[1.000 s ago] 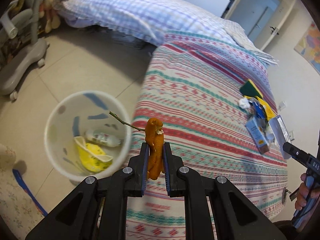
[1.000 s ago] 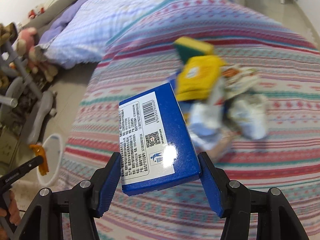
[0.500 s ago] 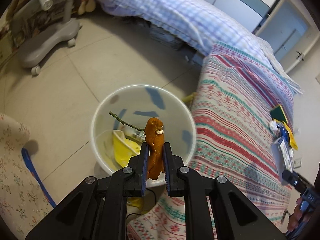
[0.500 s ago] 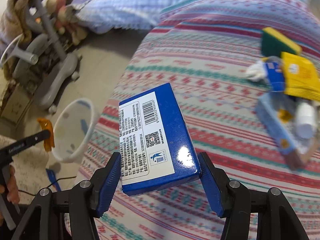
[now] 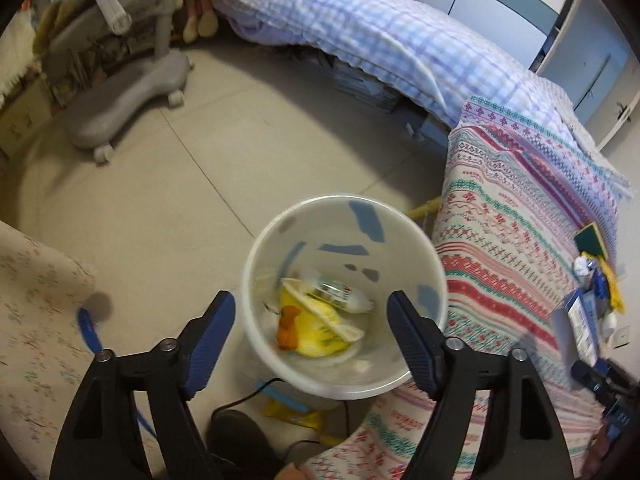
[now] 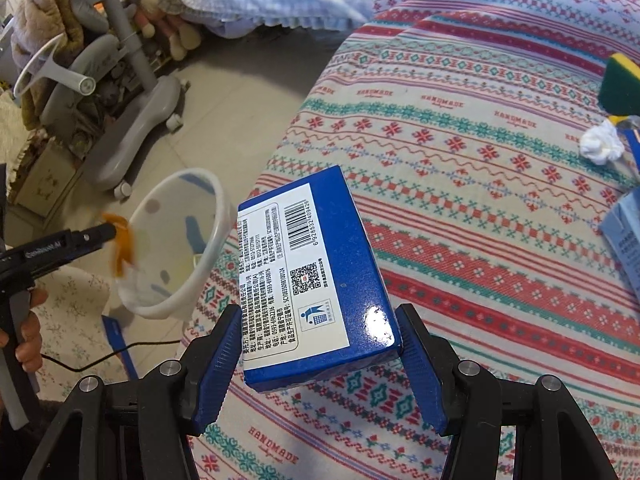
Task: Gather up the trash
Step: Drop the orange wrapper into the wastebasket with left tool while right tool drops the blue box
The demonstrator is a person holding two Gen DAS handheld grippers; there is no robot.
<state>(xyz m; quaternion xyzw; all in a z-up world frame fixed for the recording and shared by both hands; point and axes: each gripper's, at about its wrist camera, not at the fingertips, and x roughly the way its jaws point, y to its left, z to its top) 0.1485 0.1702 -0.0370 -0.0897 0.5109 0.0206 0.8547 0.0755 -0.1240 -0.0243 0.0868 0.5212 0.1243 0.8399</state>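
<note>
Dropped: orange peel scrap (image 5: 289,328) now lies in the round white plastic bin (image 5: 438,272) on yellow wrappers; left gripper (image 5: 311,338) jaws spread wide above it. Right gripper (image 6: 316,364) still clamps the blue cardboard box (image 6: 344,264) over the striped blanket (image 6: 480,168).

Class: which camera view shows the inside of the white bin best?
The left wrist view. It looks straight down into the bin, showing the orange peel, yellow wrapper and bottle at the bottom. The right wrist view sees the bin side-on, contents mostly hidden.
</note>
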